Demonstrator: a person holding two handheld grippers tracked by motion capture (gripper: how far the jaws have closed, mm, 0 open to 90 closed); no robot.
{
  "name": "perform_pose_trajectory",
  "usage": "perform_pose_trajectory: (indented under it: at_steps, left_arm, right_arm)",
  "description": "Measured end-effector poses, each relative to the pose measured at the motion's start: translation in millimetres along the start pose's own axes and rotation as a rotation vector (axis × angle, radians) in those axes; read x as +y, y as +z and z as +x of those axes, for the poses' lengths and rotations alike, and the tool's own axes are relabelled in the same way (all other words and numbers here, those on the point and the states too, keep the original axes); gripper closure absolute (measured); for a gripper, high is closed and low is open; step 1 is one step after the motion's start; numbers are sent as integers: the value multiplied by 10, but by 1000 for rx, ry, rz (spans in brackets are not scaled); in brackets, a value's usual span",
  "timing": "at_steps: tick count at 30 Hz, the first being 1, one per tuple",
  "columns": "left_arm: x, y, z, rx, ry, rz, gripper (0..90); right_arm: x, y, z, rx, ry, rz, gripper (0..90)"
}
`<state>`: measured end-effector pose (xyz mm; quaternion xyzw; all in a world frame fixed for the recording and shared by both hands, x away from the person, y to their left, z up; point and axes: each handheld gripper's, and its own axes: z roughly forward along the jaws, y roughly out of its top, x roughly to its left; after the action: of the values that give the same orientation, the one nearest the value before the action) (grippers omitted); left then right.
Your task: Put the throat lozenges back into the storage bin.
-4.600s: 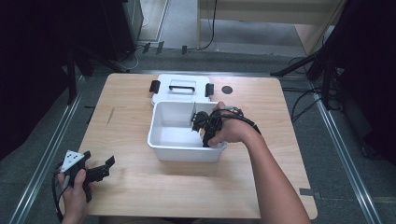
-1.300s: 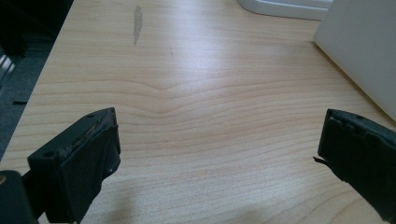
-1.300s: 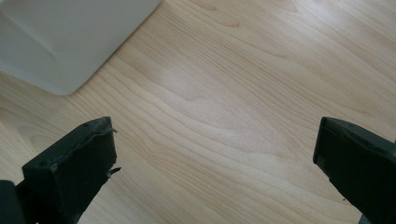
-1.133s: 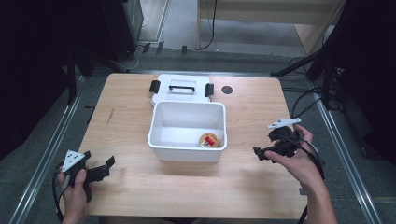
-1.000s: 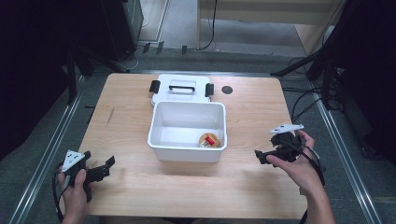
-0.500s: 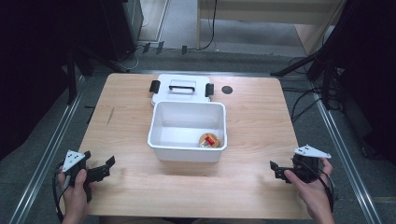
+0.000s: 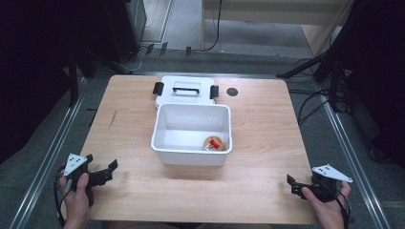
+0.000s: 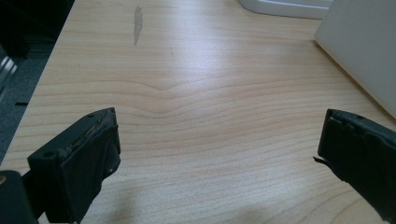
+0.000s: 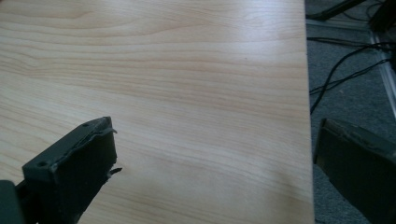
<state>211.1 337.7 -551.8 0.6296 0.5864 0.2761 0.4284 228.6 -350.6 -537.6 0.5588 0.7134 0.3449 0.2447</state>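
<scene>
A white plastic bin (image 7: 193, 151) stands in the middle of the wooden table (image 7: 267, 129). Inside it, at its near right corner, lies a small round tan object with a red top (image 7: 213, 143). My left gripper (image 7: 106, 171) rests at the table's near left corner, open, with bare wood between its jaws (image 8: 219, 154). My right gripper (image 7: 292, 185) sits at the near right corner, open and holding nothing (image 9: 215, 158). The bin's white side wall (image 8: 359, 56) shows at the upper right of the left gripper view.
A white lid (image 7: 185, 89) with a handle and two black latches lies flat behind the bin. A small dark round mark (image 7: 232, 91) sits to the lid's right. Cables (image 9: 345, 60) run over the grey floor past the table's right edge.
My right gripper left the bin, where it had been reaching in, and drew back to the near right corner. The tan object now lies in the bin. The left gripper stayed put.
</scene>
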Motion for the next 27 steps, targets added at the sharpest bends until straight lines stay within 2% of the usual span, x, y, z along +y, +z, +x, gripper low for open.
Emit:
perform_pose_trajectory:
  at_steps: [7,11,16,22,27]
  left_arm:
    - [1,1,0,-2,2,1,0]
    - [2,2,3,-3,1,3,0]
    - [2,1,23,-11,-14,2,0]
    - [2,2,27,-13,-16,4,0]
    - [4,7,24,-11,-15,7,0]
  right_arm:
    - [-115,-43,-81,-29,48,-31,0]
    - [-156,-82,-145,-18,91,-63,0]
    - [-206,-118,-203,-34,118,-87,0]
    - [-223,-117,-240,-27,154,-104,0]
    - [-211,-92,-237,-34,182,-81,0]
